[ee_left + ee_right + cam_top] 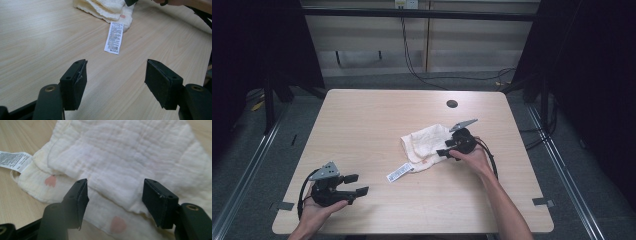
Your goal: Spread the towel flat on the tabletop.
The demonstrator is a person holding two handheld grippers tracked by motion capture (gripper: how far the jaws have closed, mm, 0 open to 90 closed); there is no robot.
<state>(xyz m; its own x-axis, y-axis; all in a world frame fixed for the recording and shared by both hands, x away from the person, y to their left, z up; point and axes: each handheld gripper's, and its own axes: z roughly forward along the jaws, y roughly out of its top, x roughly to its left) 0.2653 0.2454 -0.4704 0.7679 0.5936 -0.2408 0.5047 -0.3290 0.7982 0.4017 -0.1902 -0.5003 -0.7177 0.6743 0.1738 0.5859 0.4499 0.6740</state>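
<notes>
Cloth (426, 146): crumpled, laid right of centre on the table (362, 120); its label (399, 172) is spread at its near left.
Right gripper (445, 148): jaws held wide over the cloth's right edge, nothing gripped.
Left gripper (356, 184): parked near left, jaws wide, empty.

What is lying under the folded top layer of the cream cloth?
Under the top layer a lower layer of the same cloth sticks out, with two pink marks and a white label at its corner. The rest underneath is covered.
</notes>
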